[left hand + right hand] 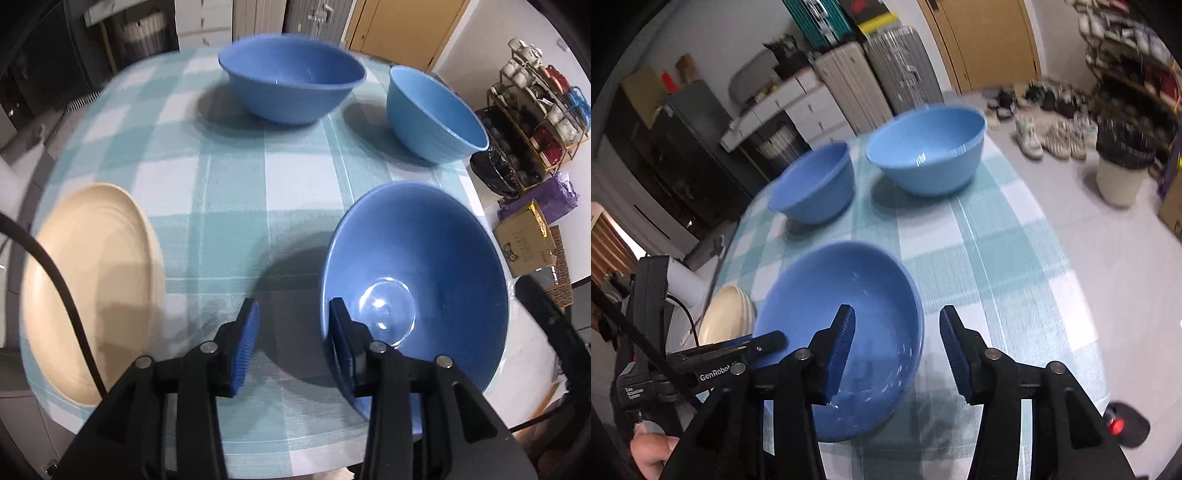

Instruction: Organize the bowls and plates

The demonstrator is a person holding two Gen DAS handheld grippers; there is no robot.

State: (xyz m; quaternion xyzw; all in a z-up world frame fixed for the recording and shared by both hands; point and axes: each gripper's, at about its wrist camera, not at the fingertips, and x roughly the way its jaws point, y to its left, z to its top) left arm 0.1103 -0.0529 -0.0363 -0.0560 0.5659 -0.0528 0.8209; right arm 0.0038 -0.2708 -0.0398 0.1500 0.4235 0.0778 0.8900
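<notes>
1. Here we are at the near bowl (413, 280), deep blue, sitting on the checked table (236, 177) close to the front edge. It looks tipped towards the left camera, though the fisheye may exaggerate that.
2. Our left gripper (293, 332) has its fingers moderately apart, straddling the bowl's left rim: one finger (341, 343) inside the wall, the other outside. Not clamped yet, nothing held.
3. Our right gripper (897, 350) hovers over the same bowl (842, 332), fingers wide apart and empty, the left finger above the bowl's inside, the right one over the cloth.
4. Beyond it stand two more blue bowls, a wide one (291, 77) at the far edge and a paler one (436, 114) to its right, well apart.
5. A cream plate (88, 288) lies at the left, overhanging the table edge a little.
6. The risks, as we judge them: a one-sided rim pinch lets a glossy bowl swing or slip, and both grippers crowding one bowl could collide. A careless sweep could nudge that plate off.
</notes>
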